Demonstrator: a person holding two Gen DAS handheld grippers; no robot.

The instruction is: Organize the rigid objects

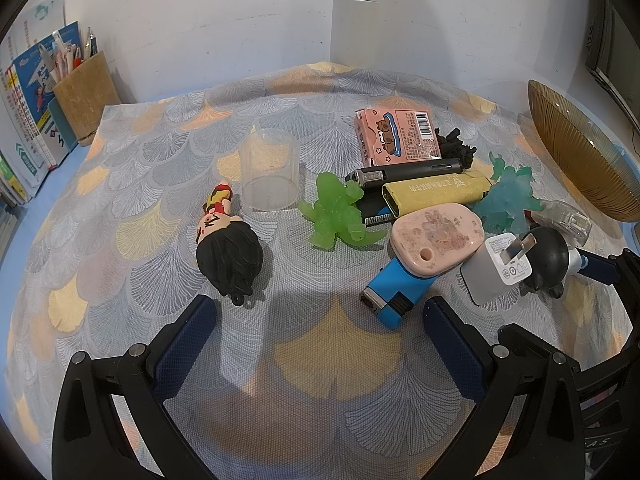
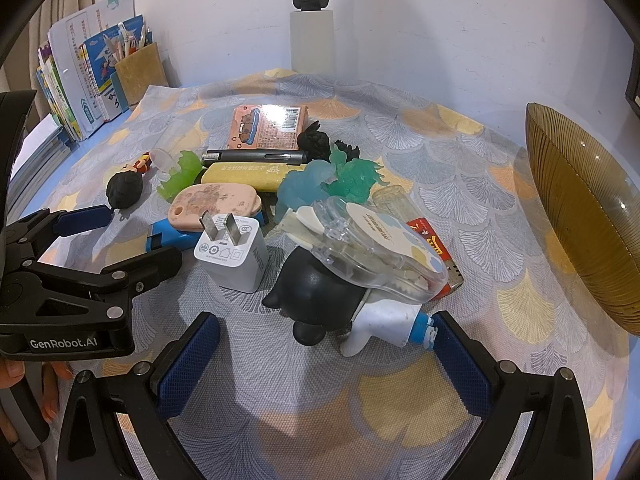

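On the fan-patterned tablecloth (image 1: pixel 168 128) our clutter sits heaped toward the right, with the amber glass bowl (image 2: pixel 580 216) at the far right edge, well apart from the pile. We judge that bowl to be where the pieces should go, and nothing lies in it that we can see.

Our right gripper (image 2: pixel 326 338) is spread wide and holds nothing. Straight ahead of it, just beyond the fingertips, lies the black-headed white figurine (image 2: pixel 320 296), with a clear correction-tape dispenser (image 2: pixel 376 248) resting across its top. The figurine's long axis runs crosswise to the fingers, its blue end touching or nearly touching the right finger pad (image 2: pixel 460 364).

Our left gripper (image 1: pixel 320 314) is also wide and empty, over bare cloth. The blue lighter (image 1: pixel 394 296) lies just ahead and right of it, its length angled away toward the pink oval case (image 1: pixel 438 238) lying on its far end.

The right hand is nearer both the figurine and the bowl, so we would lead with it, lifting the dispenser first.
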